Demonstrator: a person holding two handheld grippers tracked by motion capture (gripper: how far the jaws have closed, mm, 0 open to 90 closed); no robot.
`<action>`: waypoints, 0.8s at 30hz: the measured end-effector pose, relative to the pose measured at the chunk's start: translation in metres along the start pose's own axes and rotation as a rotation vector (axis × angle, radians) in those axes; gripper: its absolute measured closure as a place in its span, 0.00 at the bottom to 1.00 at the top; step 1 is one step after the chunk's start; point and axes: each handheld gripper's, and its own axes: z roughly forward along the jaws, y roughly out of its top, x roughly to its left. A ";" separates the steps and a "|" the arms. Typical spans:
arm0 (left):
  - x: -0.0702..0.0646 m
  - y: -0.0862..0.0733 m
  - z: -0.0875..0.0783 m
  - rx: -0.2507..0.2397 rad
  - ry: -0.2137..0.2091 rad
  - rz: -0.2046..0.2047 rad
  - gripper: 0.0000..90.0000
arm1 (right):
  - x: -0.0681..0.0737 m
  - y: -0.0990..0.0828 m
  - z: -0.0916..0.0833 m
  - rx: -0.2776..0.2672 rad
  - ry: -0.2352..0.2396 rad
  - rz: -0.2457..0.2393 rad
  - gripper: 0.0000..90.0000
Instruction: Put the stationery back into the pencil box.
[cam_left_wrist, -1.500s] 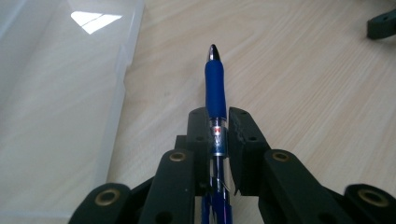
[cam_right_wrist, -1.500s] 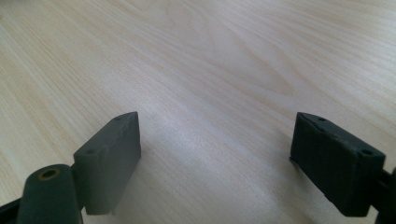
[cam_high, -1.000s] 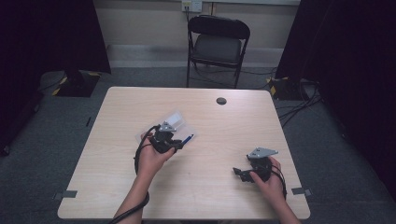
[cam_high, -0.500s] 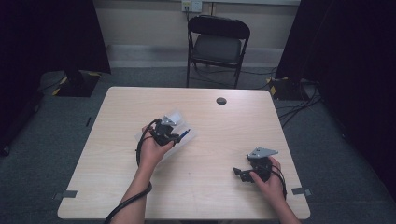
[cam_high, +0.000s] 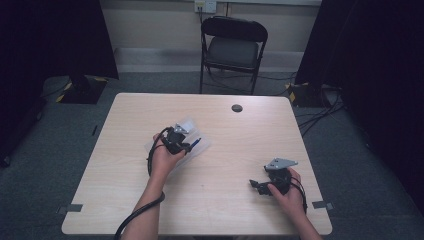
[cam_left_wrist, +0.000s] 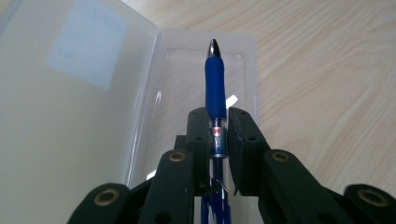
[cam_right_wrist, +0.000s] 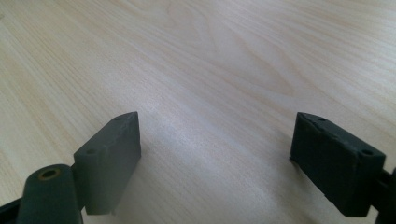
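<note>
One blue pen (cam_left_wrist: 215, 88), clamped in the left tongs (cam_left_wrist: 217, 128), hangs over one clear case (cam_left_wrist: 116, 93); the right tongs (cam_right_wrist: 215, 154) gape empty above the tabletop (cam_right_wrist: 233, 56).

High view looks down over the table (cam_high: 210, 200); both gripper views skim its wood closely.

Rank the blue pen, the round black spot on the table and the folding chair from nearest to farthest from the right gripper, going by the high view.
From the right gripper:
1. Blue pen, to its left near mid-table, clamped in the left gripper over the clear plastic case.
2. Round black spot, toward the table's far edge.
3. Folding chair, beyond the table on the floor.
</note>
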 end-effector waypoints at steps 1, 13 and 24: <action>0.000 -0.001 0.002 -0.001 -0.007 -0.004 0.88 | 0.000 0.000 0.000 0.000 0.000 0.000 0.17; 0.000 -0.012 -0.021 -0.143 0.003 -0.060 0.56 | 0.000 0.000 0.000 0.000 0.000 0.000 0.17; -0.001 -0.034 -0.024 -0.034 0.016 -0.067 0.68 | 0.000 0.000 0.000 0.000 0.000 0.000 0.17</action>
